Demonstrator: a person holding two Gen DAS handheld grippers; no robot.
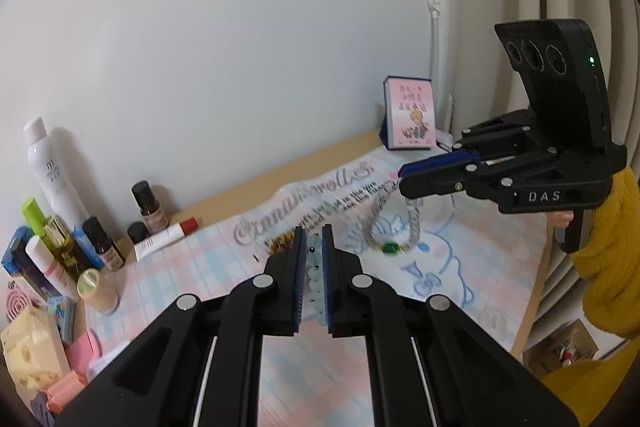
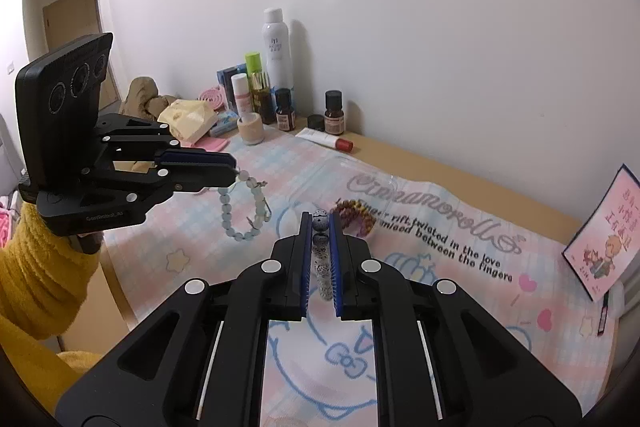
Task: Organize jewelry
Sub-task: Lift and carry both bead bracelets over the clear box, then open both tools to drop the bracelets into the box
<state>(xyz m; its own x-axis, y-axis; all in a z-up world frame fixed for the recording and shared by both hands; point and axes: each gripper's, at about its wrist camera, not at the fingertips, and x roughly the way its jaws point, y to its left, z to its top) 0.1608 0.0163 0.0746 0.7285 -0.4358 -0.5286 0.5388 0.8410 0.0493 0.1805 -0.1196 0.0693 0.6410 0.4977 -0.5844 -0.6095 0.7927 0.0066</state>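
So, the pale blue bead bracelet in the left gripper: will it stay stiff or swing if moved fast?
Probably floppy: the pale blue bead bracelet hangs as a loose loop from the left gripper, clear of the mat. It would likely swing. The round beads look smooth, so they may slip between the pads.

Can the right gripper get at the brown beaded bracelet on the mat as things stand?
Probably not yet: the right gripper is shut on the speckled grey bracelet. The path to the brown beaded bracelet looks free, but its jaws are occupied.
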